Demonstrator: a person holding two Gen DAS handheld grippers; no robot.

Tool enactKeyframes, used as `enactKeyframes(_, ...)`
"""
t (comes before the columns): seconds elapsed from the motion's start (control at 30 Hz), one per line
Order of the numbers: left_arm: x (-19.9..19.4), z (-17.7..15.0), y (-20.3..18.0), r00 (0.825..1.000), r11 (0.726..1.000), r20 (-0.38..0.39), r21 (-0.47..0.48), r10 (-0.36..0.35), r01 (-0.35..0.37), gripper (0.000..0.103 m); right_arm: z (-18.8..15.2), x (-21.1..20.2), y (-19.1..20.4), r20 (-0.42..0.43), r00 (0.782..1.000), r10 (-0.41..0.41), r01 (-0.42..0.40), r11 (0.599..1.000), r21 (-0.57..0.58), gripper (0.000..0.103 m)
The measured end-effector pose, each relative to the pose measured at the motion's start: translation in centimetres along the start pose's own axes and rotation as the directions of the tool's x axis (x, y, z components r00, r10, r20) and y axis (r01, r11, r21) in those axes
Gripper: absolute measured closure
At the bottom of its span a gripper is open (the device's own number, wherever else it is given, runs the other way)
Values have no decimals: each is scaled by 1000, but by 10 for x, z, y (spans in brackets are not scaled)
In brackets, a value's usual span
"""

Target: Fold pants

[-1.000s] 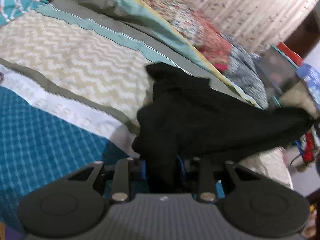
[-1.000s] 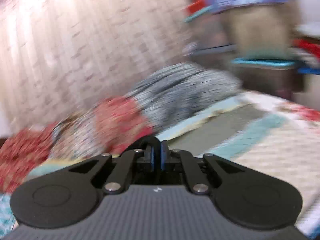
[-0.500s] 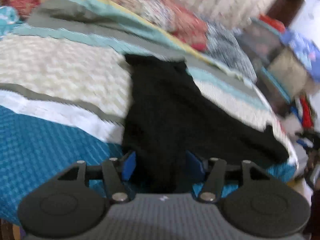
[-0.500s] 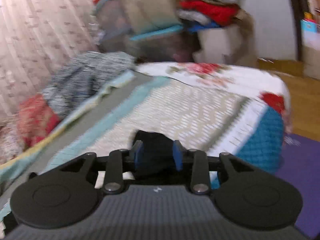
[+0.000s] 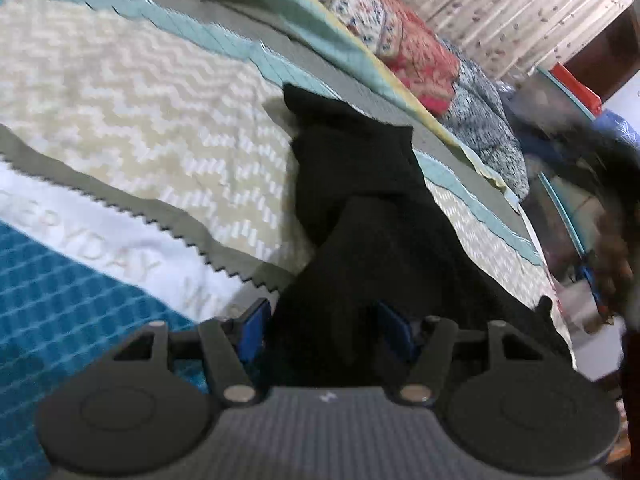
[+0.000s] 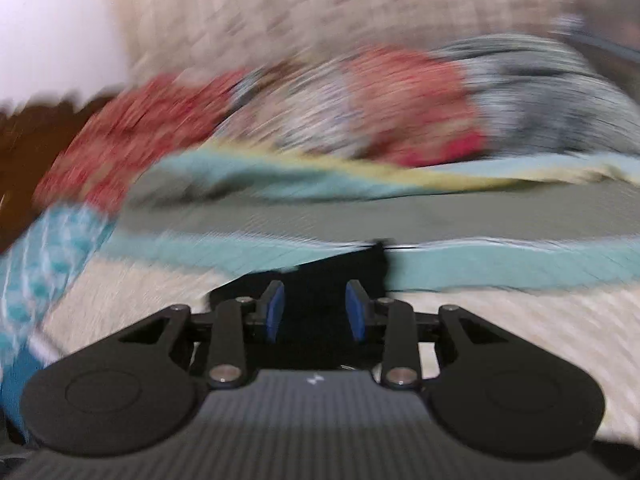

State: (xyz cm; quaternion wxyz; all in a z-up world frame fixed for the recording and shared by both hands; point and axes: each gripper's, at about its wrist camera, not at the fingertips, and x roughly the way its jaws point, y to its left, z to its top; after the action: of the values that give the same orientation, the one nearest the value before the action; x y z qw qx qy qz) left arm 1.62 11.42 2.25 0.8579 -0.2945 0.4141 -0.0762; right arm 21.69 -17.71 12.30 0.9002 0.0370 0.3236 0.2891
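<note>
Patterned curtains (image 5: 520, 4) in pale beige hang behind a bed (image 5: 120, 92) spread with a patchwork-style cover: a cream zigzag panel, a teal band, a grey-green strip with a sawtooth edge, a white strip with pale lettering and a blue checked corner nearest the left wrist camera. Along the far edge of the bed lie bunched quilts (image 5: 420, 52) in red floral and grey-blue speckled prints. Past the bed's right side stands a cluttered pile (image 5: 568, 92) of boxes and cloth, too blurred to sort out, and a smeared dark shape at the right edge of that view cannot be identified.

Black pants (image 5: 368, 216) lie on the cream panel, stretching from the teal band toward the near edge of the bed, with one layer doubled over another. The left gripper (image 5: 324, 328) has its blue pads (image 5: 252, 328) on either side of the near end of the pants; its jaws are opening, with the cloth between them but not pinched.

From the right wrist, badly blurred, the right gripper (image 6: 316, 312) is parted as well, black pants (image 6: 336, 272) lying between its pads (image 6: 274, 312) at the edge of the teal band, and the pads do not press on it
</note>
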Motion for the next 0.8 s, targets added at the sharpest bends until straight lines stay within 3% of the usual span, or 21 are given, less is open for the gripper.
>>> enactKeyframes(0.1,6,7,12,999,999,0,-34,-41,41,23,21,64,39,-69,998,-6,-1,995,-100,62)
enactKeyframes(0.17,3,12,21,998,997,18,-49,-53,53,22,29,102,46,-88,993,-78,65,988,-141,51)
enactKeyframes(0.3,-5,25,42,996,992,46,-98,-73,77,20,31,164,19,-134,956,-262,249,963,-104,47)
enactKeyframes(0.37,-1,29,46,996,991,44,-107,-79,83,20,28,180,-10,-157,931,-330,331,943,-22,47)
enactKeyframes(0.43,6,31,46,995,988,28,-116,-97,100,20,20,186,-45,-204,931,-303,338,928,159,47)
enactKeyframes(0.53,26,29,34,992,988,-20,-98,-122,120,20,-1,194,-71,-252,961,-115,207,903,377,48)
enactKeyframes(0.57,33,28,26,991,989,-40,-82,-125,122,21,-7,197,-70,-274,958,-87,191,905,380,61)
enactKeyframes(0.6,39,25,18,990,991,-57,-61,-126,123,24,-11,199,-66,-287,954,-89,192,915,354,79)
enactKeyframes(0.63,43,23,10,991,993,-70,-35,-113,111,45,-11,196,-60,-286,951,-114,205,928,311,92)
enactKeyframes(0.67,45,20,4,991,994,-84,-12,-108,108,72,-9,191,-58,-272,955,-123,202,936,288,92)
enactKeyframes(0.73,43,17,-5,990,994,-88,20,-109,111,82,3,166,-60,-186,976,-117,168,943,288,92)
enactKeyframes(0.8,35,16,-11,991,992,-75,47,-115,118,83,24,132,-73,-86,984,-153,172,939,298,92)
